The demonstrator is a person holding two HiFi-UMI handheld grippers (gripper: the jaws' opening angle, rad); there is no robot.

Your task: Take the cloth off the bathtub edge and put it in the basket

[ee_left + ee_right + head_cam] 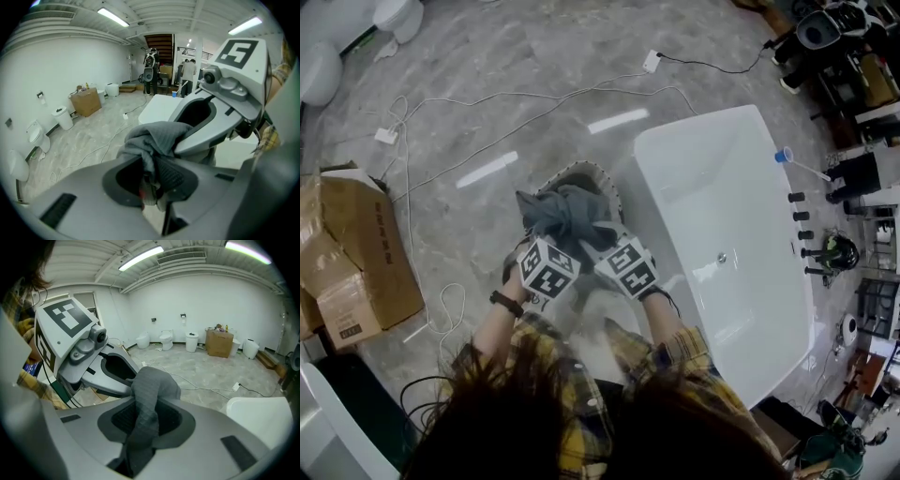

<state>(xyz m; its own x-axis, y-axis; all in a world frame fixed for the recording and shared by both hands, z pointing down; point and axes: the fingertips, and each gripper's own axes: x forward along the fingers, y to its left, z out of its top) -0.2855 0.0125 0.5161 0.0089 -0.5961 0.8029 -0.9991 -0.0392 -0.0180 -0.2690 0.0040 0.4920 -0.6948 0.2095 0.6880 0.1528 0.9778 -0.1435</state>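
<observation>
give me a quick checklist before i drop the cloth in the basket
1. Left gripper clamped on the grey cloth: ok.
2. Right gripper clamped on the cloth: ok.
3. Cloth lifted off the bathtub edge: ok, no part of it touches the tub.
4. Cloth over the basket: ok, the rim shows just beyond the bundle.
5. Room inside the basket: cannot tell, the cloth hides its inside.
</observation>
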